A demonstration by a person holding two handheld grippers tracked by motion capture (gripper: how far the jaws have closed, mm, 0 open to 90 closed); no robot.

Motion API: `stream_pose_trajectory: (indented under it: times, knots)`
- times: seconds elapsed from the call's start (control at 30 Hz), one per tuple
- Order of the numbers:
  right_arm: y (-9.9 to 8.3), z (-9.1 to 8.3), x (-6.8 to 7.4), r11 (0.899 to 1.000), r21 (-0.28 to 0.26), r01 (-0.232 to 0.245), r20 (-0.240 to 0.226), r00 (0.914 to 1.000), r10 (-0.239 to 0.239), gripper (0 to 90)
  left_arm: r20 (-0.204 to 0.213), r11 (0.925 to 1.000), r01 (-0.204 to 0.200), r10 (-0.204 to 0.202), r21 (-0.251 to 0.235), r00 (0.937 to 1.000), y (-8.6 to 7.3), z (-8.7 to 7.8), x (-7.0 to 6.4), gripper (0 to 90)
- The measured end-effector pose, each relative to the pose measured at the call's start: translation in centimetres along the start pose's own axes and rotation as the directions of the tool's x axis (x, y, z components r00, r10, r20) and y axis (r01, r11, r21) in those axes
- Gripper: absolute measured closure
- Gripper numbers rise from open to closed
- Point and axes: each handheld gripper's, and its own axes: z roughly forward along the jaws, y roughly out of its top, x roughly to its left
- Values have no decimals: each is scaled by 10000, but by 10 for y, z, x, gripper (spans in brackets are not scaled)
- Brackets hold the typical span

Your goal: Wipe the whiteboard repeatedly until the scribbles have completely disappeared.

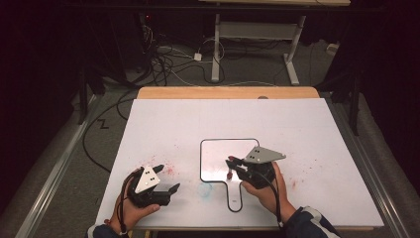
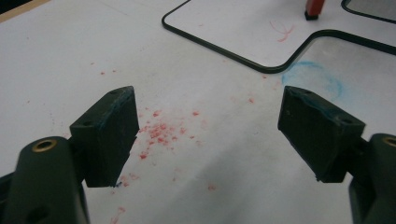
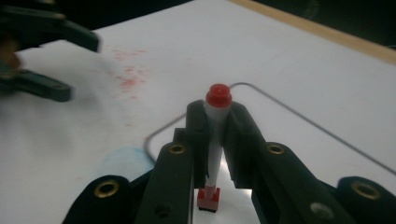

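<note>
White paper-covered table (image 1: 297,129) under my grippers; right gripper (image 3: 214,122) pinching red-capped white marker (image 3: 215,140) over black-rimmed handheld whiteboard (image 1: 218,153); left gripper (image 2: 205,130) spread wide, holding nothing.

The white table sheet (image 1: 247,124) is lit brightly from above, while the surrounding room is left dark. Glare is seen on the black-rimmed glossy paddle-shaped board (image 1: 218,166). In the right gripper view, the distant black left gripper (image 3: 42,56) is blurred.

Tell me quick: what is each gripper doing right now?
Left gripper: open, holding nothing, over the red-speckled table.
Right gripper: closed on a red-capped marker, held upright over the small whiteboard.
</note>
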Motion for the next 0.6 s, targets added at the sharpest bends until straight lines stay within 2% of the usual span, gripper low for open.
stream_pose_trajectory:
  times: [0.03, 0.13, 0.2, 0.33, 0.4, 0.47, 0.6]
  knots:
    - [0, 0, 3, 10000, -2, -14, -191, 9998, 14, 813, 1, 10000, 1, -1, 7, 10000, 0, 0, 0, 193]
    - [1, 0, 8, 9996, 107, 258, 76, 9996, -258, 813, 14, 10000, -11, 11, 17, 10000, 0, 0, -1, 193]
    - [1, -3, 6, 9958, 285, 864, 831, 9926, -885, 813, 18, 10000, -51, 51, 28, 10000, -1, -1, 0, 193]
    - [-2, -5, -8, 9967, 216, 778, 1449, 9862, -801, 813, 17, 10000, -1, 1, -4, 10000, -1, -1, 1, 193]
    - [-3, -3, -13, 9984, 83, 551, 1412, 9884, -558, 813, 25, 10000, -15, 16, -31, 10000, 0, -1, 0, 193]
    - [-3, -1, -13, 9990, -32, 451, 1380, 9894, -443, 813, 32, 10000, -15, 15, -9, 10000, 0, -1, 0, 193]
    - [-2, 6, -7, 9991, -395, 157, 643, 9978, -131, 813, 35, 10000, -24, 24, 26, 10000, 0, 0, 0, 193]
